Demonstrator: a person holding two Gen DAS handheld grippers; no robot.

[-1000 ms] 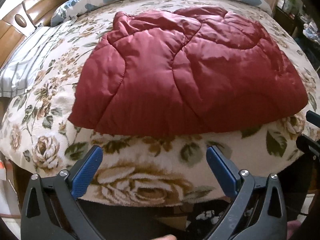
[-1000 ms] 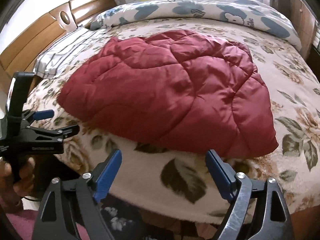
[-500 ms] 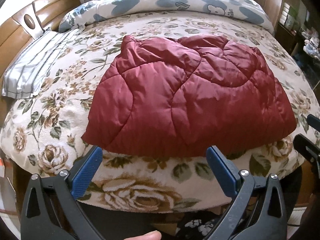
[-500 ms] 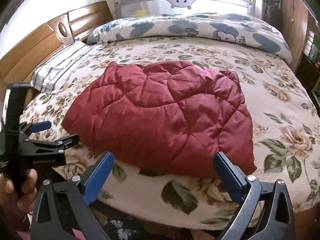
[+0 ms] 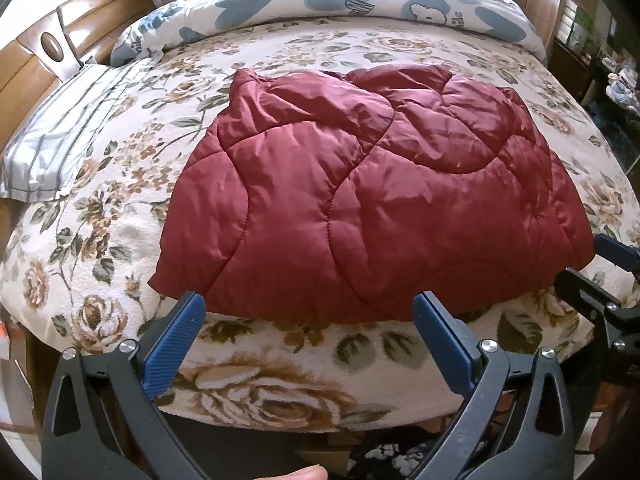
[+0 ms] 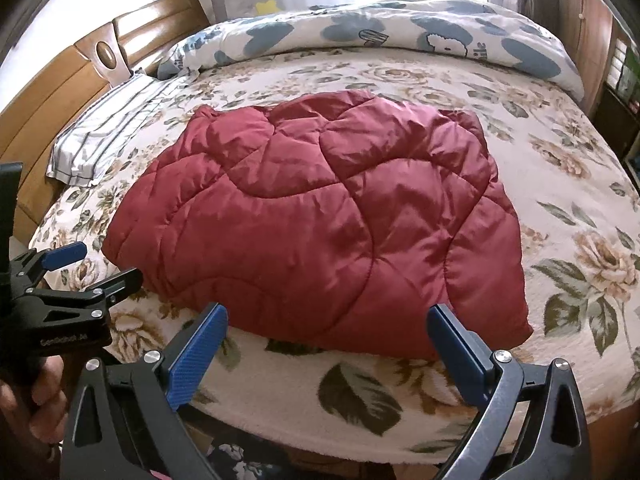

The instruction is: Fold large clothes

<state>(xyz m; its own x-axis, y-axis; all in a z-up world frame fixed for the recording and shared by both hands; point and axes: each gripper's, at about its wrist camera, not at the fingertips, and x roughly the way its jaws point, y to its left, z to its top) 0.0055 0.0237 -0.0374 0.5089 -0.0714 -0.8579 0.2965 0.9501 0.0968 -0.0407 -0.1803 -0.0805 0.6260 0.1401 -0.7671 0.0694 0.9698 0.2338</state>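
Your left gripper [image 5: 308, 322] has its blue pads spread wide with nothing between them, short of the near hem. Your right gripper [image 6: 326, 332] has just been opening and stands wide too, empty, off the cloth. The red quilted garment [image 5: 360, 208] lies folded in a puffy heap on the bed [image 5: 276, 380], near the front edge of the floral blanket. Beyond it sit a striped pillow [image 5: 68, 136] and a blue-patterned duvet [image 5: 360, 0]; which piece of clothing it is, you cannot tell.
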